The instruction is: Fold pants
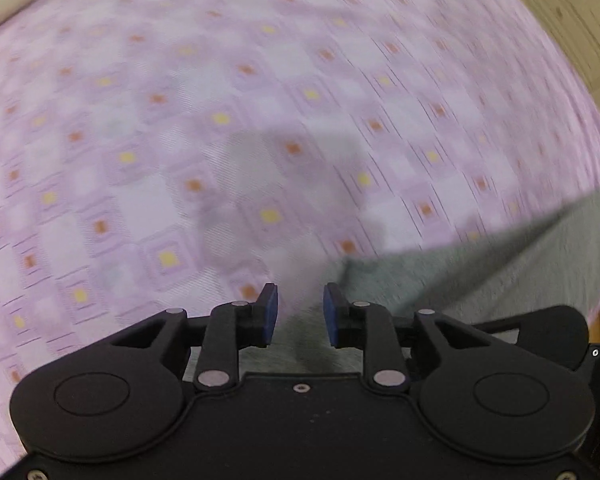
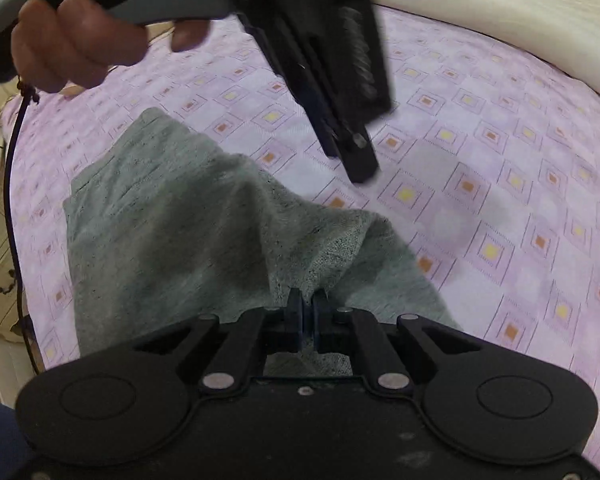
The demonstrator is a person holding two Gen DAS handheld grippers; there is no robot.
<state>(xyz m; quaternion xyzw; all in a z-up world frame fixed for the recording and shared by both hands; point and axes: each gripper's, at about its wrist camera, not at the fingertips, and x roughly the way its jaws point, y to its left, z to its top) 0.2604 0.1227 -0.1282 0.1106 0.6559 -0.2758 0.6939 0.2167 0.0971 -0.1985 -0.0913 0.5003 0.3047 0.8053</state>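
Grey pants (image 2: pixel 172 232) lie on purple patterned sheet (image 2: pixel 500 200), bunched into raised ridge running toward right gripper (image 2: pixel 307 312). Right jaws clenched on pants fabric, pads pinching fold. Left gripper (image 1: pixel 300 312) released, jaws apart, nothing between pads, hovering above pants edge (image 1: pixel 480 264) and sheet. Hand (image 2: pixel 72 44) grips left gripper's handle. Cream pillow (image 2: pixel 480 12) beyond sheet.

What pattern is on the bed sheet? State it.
Pink-lilac bed sheet printed with nested squares with yellow or orange centres; clearest in the right wrist view.
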